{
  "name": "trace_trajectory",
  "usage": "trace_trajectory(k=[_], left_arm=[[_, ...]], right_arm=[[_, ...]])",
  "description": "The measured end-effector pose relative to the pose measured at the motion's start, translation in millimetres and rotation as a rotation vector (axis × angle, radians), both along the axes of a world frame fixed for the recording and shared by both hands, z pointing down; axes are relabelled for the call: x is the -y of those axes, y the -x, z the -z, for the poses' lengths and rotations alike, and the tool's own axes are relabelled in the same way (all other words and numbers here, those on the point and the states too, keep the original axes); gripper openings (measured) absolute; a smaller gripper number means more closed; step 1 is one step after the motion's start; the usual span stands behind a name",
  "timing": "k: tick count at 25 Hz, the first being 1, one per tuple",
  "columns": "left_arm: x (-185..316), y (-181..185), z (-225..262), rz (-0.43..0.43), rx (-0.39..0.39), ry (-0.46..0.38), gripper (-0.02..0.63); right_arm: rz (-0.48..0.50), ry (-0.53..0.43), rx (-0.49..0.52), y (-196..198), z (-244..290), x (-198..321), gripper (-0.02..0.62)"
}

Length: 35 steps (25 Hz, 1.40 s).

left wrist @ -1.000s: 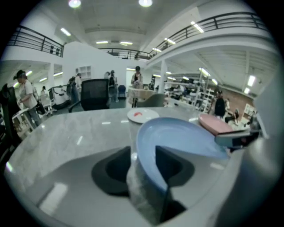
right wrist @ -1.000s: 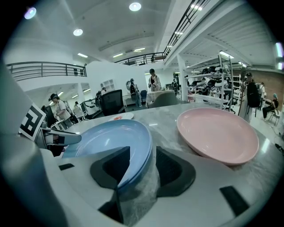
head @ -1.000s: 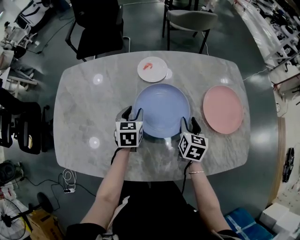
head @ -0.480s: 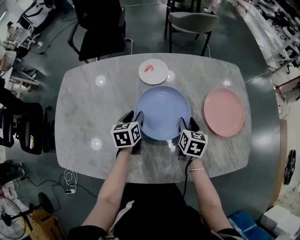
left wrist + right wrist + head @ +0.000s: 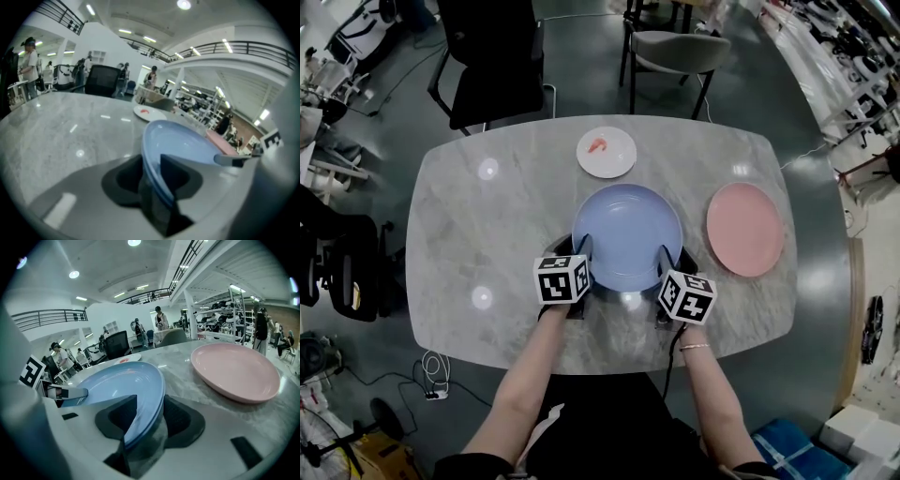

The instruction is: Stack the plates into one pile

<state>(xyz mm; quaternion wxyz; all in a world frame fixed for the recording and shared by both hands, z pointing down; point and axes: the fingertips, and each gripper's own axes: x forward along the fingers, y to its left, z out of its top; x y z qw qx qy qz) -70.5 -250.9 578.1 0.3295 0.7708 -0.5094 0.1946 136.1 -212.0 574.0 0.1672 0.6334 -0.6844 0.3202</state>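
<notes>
A large blue plate [image 5: 626, 234] lies in the middle of the marble table [image 5: 478, 225]. My left gripper [image 5: 572, 246] is at its near left rim and my right gripper [image 5: 675, 255] at its near right rim. In the left gripper view the blue rim [image 5: 154, 154] runs between the jaws of the left gripper [image 5: 151, 173], which are closing on it. The right gripper [image 5: 147, 420] is shut on the blue plate's [image 5: 112, 380] rim. A pink plate [image 5: 744, 228] lies to the right, and a small white plate [image 5: 606, 152] with a red mark lies behind.
A black office chair [image 5: 492, 56] and a grey chair [image 5: 675, 47] stand at the table's far side. The pink plate [image 5: 234, 369] lies close to the right of my right gripper. Bare marble spreads to the left of the blue plate.
Both grippers have slid forward onto the blue plate's near rim, one on each side. The rim now sits between each pair of jaws.
</notes>
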Motion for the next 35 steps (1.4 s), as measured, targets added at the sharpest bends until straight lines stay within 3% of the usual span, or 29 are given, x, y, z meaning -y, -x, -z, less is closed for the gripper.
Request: trace_trajectory(k=[9, 15, 23, 35], left_arm=[[-12.8, -4.0, 27.6, -0.057, -0.05, -0.05, 0.123], [-16.7, -33.9, 47.5, -0.125, -0.08, -0.071, 0.114], [-20.5, -110.3, 63.3, -0.2, -0.074, -0.091, 0.114], [-2.2, -245.7, 60.7, -0.18, -0.029, -0.1, 0.115]], right_arm=[[-0.097, -0.069, -0.042, -4.7, 32.8, -23.7, 0.146], [-0.162, -0.088, -0.068, -29.3, 52.0, -48.1, 0.146], [-0.238, -0.107, -0.082, -99.6, 62.7, -67.6, 0.146], [-0.224, -0.106, -0.074, -237.3, 55.8, -47.8, 0.137]])
